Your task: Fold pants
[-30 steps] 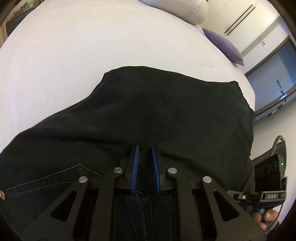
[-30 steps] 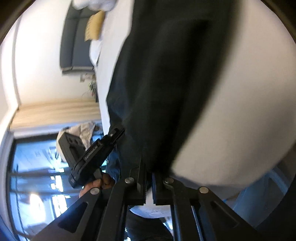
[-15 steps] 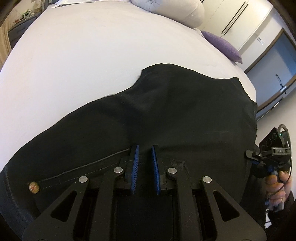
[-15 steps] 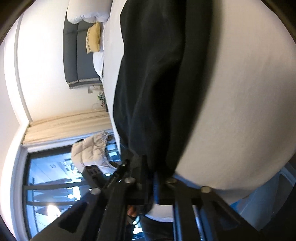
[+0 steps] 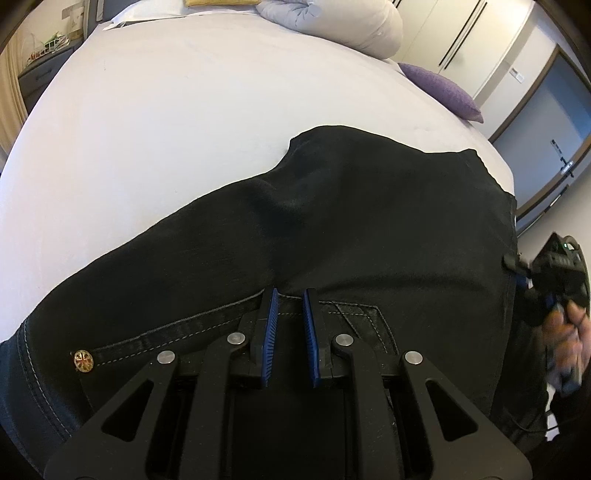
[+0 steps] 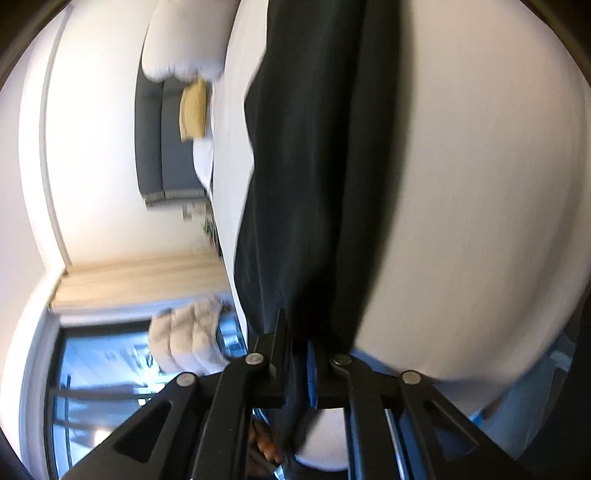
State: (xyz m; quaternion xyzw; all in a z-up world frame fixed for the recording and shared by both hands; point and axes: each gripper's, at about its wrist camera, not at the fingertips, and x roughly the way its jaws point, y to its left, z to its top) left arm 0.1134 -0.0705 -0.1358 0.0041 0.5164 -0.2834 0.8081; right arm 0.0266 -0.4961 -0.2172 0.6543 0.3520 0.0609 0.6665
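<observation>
Left wrist view: I am looking steeply down at black pants [image 5: 369, 229] spread on a white bed [image 5: 177, 110], filling the lower and right part of the frame.
Left gripper [image 5: 290, 325]: my blue pads stand a narrow gap apart over the stitched pocket seam at lower centre; I cannot tell whether cloth is pinched between them.
Brass rivet [image 5: 83, 360]: at lower left, marking the waist end nearest me.
Right wrist view: the scene is rolled sideways and blurred; the pants run as a dark band from bottom centre to the top of the frame.
Right gripper [image 6: 300, 365]: its jaws are opening slightly, with a fold of black cloth between them.
Key relation: I judge the long axis runs from my left gripper toward the right edge of the left view, where my right hand [image 5: 565, 325] holds the other end.
Pillows: a white pillow [image 5: 332, 26] and a purple cushion [image 5: 443, 90] at upper right.
</observation>
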